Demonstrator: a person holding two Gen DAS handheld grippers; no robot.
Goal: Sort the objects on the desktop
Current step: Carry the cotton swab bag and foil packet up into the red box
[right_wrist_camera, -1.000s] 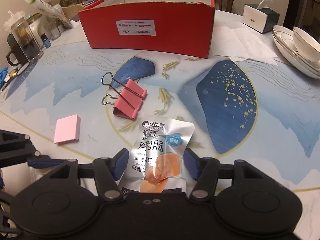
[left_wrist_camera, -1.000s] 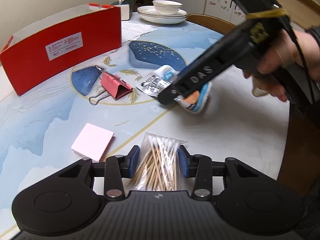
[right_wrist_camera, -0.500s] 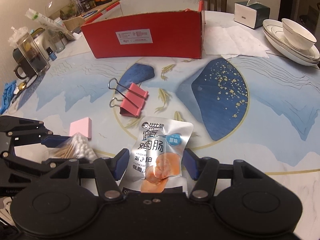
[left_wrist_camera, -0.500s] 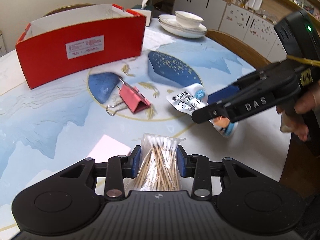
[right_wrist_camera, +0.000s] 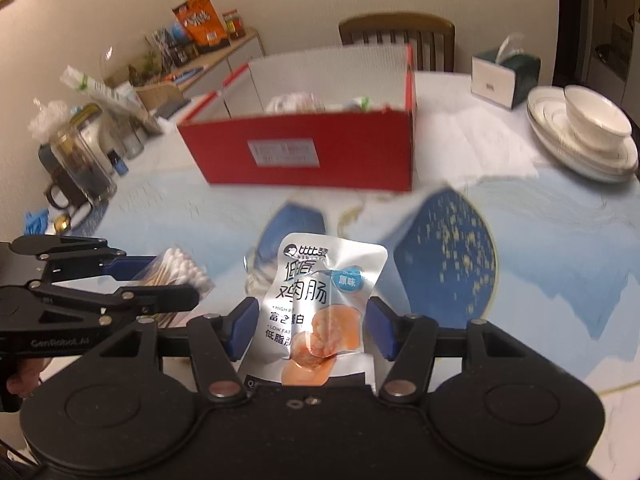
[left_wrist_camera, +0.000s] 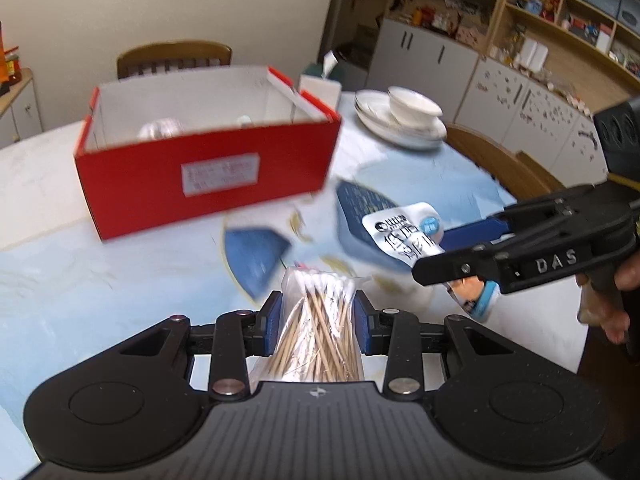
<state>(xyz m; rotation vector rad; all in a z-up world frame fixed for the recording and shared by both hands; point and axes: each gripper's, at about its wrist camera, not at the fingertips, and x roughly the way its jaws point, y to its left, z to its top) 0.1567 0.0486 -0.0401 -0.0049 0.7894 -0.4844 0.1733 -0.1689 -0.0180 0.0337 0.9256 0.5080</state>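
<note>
the left gripper (left_wrist_camera: 316,322) pinches a clear bag of cotton swabs (left_wrist_camera: 318,320) between its blue pads, the white tips fanning up past the fingers and the bag clear of the table. the right gripper (right_wrist_camera: 308,328) has its pads pressed to both sides of a silver sausage packet (right_wrist_camera: 320,292), which stands upright between them with its printed face toward the camera, also lifted off the table. in the left wrist view the right gripper comes in from three o'clock, with the packet sticking out toward ten o'clock and a hand (left_wrist_camera: 616,304) on its handle at the frame's edge. in the right wrist view the left gripper reaches in from nine o'clock, swabs showing at its tips. at twelve o'clock from both grippers stands an open red box (right_wrist_camera: 312,152) on the blue-and-white patterned table (right_wrist_camera: 560,248), with some items inside, too blurred to name. at two o'clock in the right wrist view sit stacked plates with a bowl (right_wrist_camera: 592,128), and a tissue box (right_wrist_camera: 504,76) at one o'clock. a glass jar (right_wrist_camera: 80,164) stands at ten o'clock.
</note>
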